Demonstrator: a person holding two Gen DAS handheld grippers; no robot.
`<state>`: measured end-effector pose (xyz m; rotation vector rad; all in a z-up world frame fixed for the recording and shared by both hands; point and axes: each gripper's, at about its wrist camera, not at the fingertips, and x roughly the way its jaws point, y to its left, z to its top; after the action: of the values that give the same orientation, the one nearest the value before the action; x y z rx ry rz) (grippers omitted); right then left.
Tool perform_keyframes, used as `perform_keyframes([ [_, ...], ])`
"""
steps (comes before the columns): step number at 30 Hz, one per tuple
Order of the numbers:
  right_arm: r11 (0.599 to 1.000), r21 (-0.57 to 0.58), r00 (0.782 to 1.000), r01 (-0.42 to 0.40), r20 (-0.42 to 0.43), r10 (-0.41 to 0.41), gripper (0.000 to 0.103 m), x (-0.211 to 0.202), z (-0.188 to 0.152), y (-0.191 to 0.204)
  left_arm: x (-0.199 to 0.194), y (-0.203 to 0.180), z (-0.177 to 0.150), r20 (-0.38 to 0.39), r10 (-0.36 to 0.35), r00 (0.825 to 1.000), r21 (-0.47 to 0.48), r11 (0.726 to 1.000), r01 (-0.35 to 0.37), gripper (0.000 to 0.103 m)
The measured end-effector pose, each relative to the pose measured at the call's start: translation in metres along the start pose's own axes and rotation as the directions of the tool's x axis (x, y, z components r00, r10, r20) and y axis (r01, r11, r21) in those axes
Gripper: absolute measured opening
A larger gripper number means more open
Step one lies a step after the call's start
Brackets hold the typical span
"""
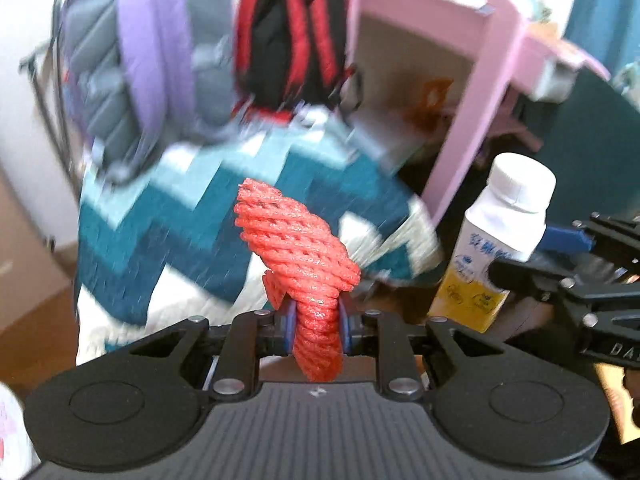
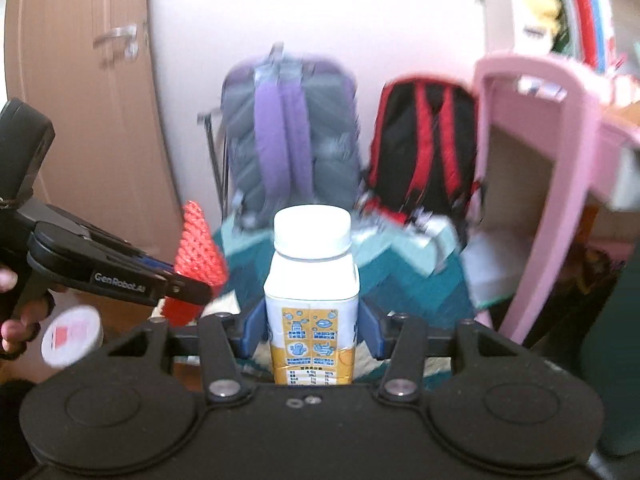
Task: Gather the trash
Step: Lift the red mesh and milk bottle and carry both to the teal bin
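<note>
A red foam fruit net [image 1: 300, 264] sticks up out of my left gripper [image 1: 319, 330], whose blue pads are shut on its lower end. The same net [image 2: 198, 252] shows at the left of the right wrist view, held by the left gripper [image 2: 184, 286]. My right gripper [image 2: 310, 330] is shut on a white drink carton [image 2: 311, 300] with a white cap and a yellow label, held upright between the blue pads. That carton [image 1: 492, 240] and the right gripper [image 1: 532, 256] appear at the right of the left wrist view. Both grippers are up off the floor.
Ahead lie a teal and white zigzag blanket [image 1: 180, 224], a purple and grey backpack [image 2: 288, 136] and a black and red backpack [image 2: 420, 148] against the wall. A pink frame [image 2: 560, 184] stands on the right. A white round lid [image 2: 70, 334] is low on the left.
</note>
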<state>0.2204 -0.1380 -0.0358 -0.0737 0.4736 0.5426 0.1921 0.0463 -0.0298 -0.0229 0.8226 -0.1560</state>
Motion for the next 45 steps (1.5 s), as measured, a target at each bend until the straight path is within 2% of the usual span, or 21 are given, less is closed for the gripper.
perform_keyframes([
  [7,0.999,-0.008,0.986,0.05,0.158,-0.049,0.049,-0.07,0.033,-0.036,-0.045,-0.077,0.042,0.142,-0.069,0.987,0.074,0.996,0.058,0.02],
  [14,0.986,0.006,0.95,0.165,0.27,-0.16,0.049,-0.129,0.062,-0.083,-0.082,-0.15,0.091,0.26,-0.164,0.951,0.156,0.98,0.126,0.02],
  [19,0.966,0.045,0.916,0.256,0.308,-0.258,0.049,-0.158,0.077,-0.122,-0.081,-0.203,0.124,0.284,-0.219,0.933,0.22,0.962,0.159,0.02],
  [26,0.915,0.15,0.874,0.374,0.271,-0.402,0.049,-0.185,0.084,-0.192,-0.065,-0.282,0.167,0.275,-0.286,0.918,0.306,0.931,0.198,0.02],
  [30,0.881,0.19,0.852,0.434,0.232,-0.469,0.049,-0.191,0.077,-0.229,-0.048,-0.327,0.185,0.256,-0.318,0.913,0.346,0.912,0.221,0.02],
  [33,0.862,0.214,0.843,0.459,0.199,-0.499,0.049,-0.191,0.069,-0.251,-0.035,-0.359,0.196,0.234,-0.333,0.913,0.368,0.9,0.234,0.02],
  [38,0.849,0.228,0.845,0.477,0.146,-0.514,0.049,-0.18,0.058,-0.276,-0.005,-0.403,0.214,0.183,-0.348,0.92,0.38,0.888,0.26,0.021],
  [45,0.855,0.18,0.861,0.487,0.064,-0.504,0.049,-0.156,0.05,-0.288,0.055,-0.427,0.228,0.072,-0.299,0.952,0.335,0.906,0.259,0.021],
])
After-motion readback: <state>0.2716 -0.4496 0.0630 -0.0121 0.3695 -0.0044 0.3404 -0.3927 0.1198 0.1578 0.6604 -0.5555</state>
